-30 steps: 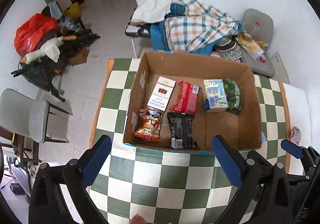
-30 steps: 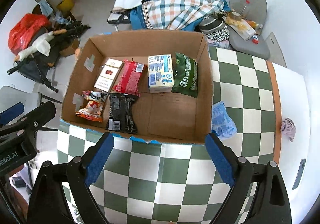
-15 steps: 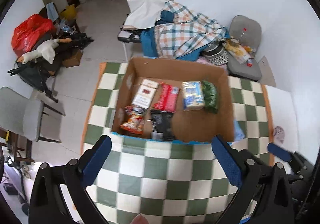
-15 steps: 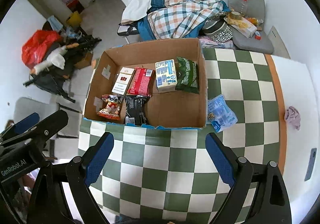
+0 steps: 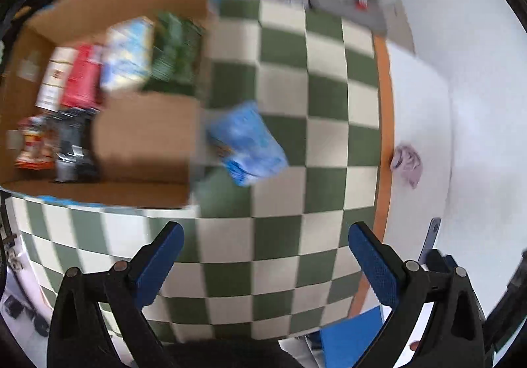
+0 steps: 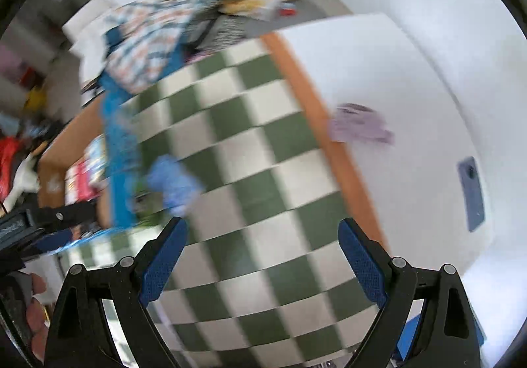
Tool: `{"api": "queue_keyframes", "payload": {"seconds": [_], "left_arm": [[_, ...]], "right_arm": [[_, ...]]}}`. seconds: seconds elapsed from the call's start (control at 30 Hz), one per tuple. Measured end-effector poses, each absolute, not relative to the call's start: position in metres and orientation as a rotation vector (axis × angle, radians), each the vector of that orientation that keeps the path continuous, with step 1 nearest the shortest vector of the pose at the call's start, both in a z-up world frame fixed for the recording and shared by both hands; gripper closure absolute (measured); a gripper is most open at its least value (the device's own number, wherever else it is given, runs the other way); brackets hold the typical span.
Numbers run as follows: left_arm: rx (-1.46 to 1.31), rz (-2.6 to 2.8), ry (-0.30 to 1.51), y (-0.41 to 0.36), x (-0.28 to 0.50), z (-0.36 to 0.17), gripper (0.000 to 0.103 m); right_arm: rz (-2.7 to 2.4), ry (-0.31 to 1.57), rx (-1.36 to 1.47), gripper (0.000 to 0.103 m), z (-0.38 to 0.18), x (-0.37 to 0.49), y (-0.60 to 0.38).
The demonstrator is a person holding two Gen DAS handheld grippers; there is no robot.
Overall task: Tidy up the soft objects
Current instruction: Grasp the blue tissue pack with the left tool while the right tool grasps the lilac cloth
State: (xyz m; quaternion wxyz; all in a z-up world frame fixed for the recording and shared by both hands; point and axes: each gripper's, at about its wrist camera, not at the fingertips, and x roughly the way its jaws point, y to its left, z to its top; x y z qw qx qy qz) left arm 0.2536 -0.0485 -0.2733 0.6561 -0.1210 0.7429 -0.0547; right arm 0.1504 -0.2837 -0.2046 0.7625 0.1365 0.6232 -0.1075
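A: Labels? None can be read; packets in the cardboard box (image 5: 141, 137), ahead-left of the left gripper (image 5: 263, 256), are blurred. Red, black, green and pale blue wrappers are made out.

B: Task item? A blue soft packet (image 5: 247, 144) is seen on the green-and-white checked tablecloth (image 5: 290, 98), straight ahead of the left gripper, just beside the box wall. Ahead-left of the right gripper (image 6: 260, 249) it shows too.

A: Grippers? Both are spread wide, nothing held.

B: Surroundings? A lilac cloth (image 6: 359, 124) is noted ahead-right on the white surface (image 6: 395, 71); plaid bedding (image 6: 148, 42) beyond.
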Motion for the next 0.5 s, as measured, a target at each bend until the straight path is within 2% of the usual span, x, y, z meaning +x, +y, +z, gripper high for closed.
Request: {"api": "queue_keyframes", "payload": {"seconds": [0.1,0.27,0.5], "left_arm": [[-0.245,-0.062,1.744,-0.081,0.266,-0.312,0.000],[-0.253,0.119,1.817,-0.090,0.283,-0.370,0.000],[-0.232,0.222,1.823,-0.094,0.298,-0.400,0.000]], "right_arm": [[-0.285,1.365,0.324,0.008,-0.218,0.150,-0.328],[-0.319,1.384,0.326,0.008,-0.239,0.157,-0.377],[-0.238,1.473,0.230,0.008,-0.278,0.195,-0.417]]}}
